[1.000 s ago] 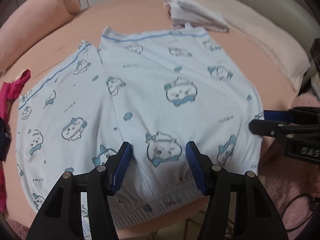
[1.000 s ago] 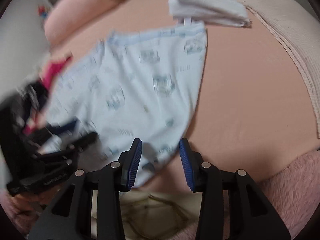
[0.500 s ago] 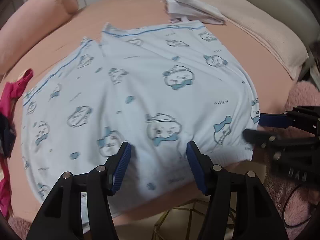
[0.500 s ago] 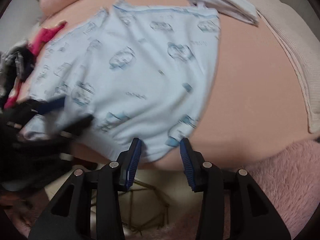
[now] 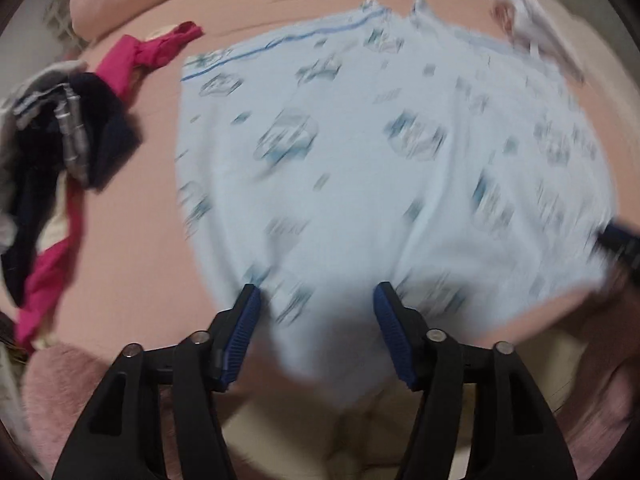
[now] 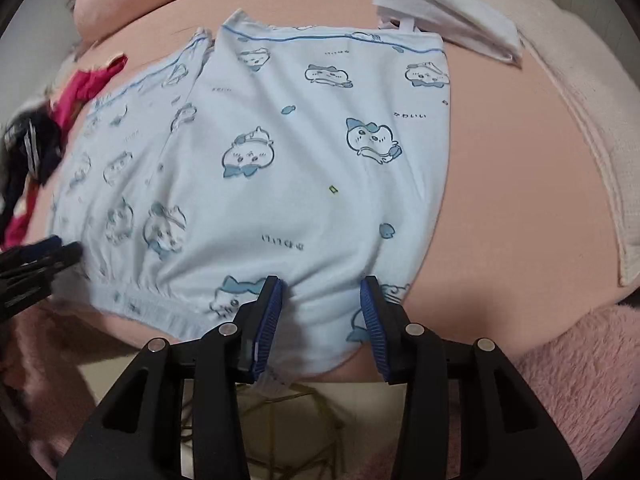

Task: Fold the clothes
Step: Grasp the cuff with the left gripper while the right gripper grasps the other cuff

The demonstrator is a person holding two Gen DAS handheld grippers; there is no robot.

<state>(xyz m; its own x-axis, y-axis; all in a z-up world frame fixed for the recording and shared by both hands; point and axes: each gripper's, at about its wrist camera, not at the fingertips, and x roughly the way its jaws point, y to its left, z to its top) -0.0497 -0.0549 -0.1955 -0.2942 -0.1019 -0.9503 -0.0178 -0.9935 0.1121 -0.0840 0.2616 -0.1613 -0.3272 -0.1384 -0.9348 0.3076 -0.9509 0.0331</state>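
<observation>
The left gripper (image 5: pixel 316 332) had just been widening its jaws, gaping over the waistband edge of the pale blue shorts (image 6: pixel 304 184), gripping nothing. The right gripper (image 6: pixel 322 320) stood part-open astride the waistband's right corner. The shorts lay flat on the bed (image 6: pixel 512 168), unfolded; one white garment (image 6: pixel 444 32) was folded. Both grippers pointed steeply down.

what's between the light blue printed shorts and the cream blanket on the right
Only bare pink bedsheet separates the light blue printed shorts from the cream blanket; right wrist view.
</observation>
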